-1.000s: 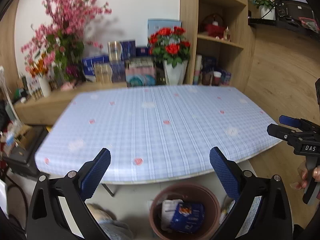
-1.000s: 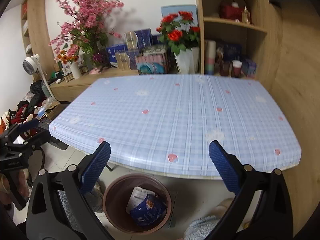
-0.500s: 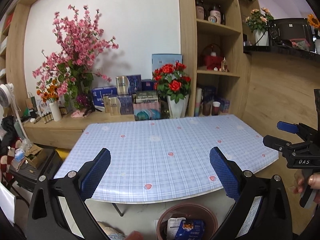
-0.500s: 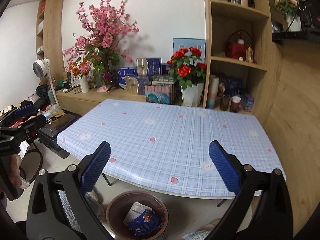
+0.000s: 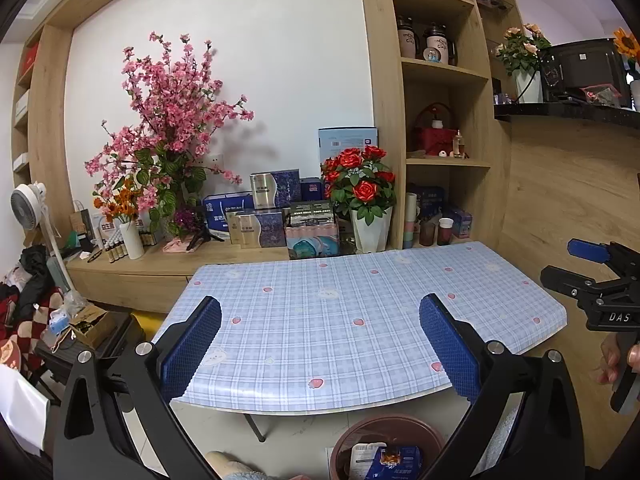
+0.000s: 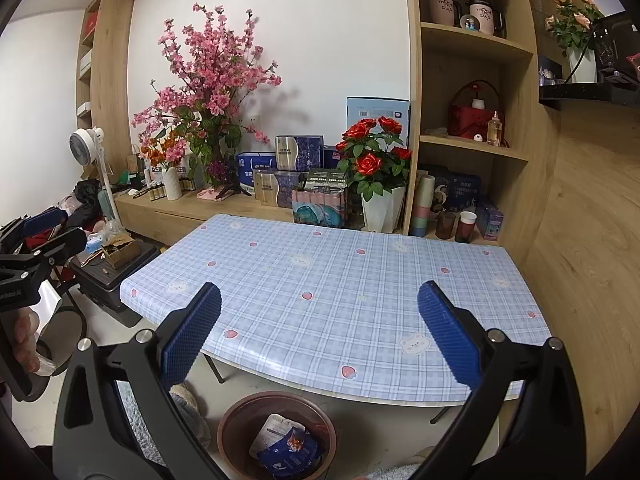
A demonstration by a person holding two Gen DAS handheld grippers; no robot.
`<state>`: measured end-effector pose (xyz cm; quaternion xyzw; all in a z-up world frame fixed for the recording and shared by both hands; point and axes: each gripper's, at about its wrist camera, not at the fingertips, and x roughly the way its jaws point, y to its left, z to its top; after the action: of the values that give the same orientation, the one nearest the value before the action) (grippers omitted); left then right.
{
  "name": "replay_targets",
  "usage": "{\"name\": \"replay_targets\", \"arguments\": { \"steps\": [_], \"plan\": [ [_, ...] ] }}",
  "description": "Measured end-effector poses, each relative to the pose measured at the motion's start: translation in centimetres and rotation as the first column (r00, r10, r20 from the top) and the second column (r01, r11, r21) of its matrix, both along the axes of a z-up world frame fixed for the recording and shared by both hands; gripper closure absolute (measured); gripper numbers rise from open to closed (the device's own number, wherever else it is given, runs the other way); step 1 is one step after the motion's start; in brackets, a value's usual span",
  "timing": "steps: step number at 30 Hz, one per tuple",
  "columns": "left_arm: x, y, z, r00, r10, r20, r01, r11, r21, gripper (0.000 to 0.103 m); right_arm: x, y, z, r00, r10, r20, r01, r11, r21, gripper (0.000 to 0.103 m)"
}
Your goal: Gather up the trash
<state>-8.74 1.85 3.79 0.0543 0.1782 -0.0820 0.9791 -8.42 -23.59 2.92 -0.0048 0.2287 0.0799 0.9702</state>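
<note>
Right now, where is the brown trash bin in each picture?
Left wrist view: the trash bin sits at the bottom edge, right of center, below the table.
Right wrist view: the trash bin sits at the bottom, left of center.
Shared landmark: the red roses behind the table.

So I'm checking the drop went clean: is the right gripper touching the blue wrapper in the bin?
Apart. The right wrist view shows the right gripper open and empty above the table edge, with the blue wrapper lying down inside the bin.
</note>
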Motion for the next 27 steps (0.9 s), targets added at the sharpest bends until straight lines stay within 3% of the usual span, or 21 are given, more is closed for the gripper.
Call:
{"name": "replay_targets", "arguments": {
  "steps": [27],
  "plan": [
    [-0.15, -0.29, -0.42, 1.000, -0.014, -0.008, 0.014, 1.000, 0.001, 0.006, 0.00, -0.77, 0.07, 1.000, -0.010, -0.003, 0.010, 1.000, -0.001, 0.006]
  ]
}}
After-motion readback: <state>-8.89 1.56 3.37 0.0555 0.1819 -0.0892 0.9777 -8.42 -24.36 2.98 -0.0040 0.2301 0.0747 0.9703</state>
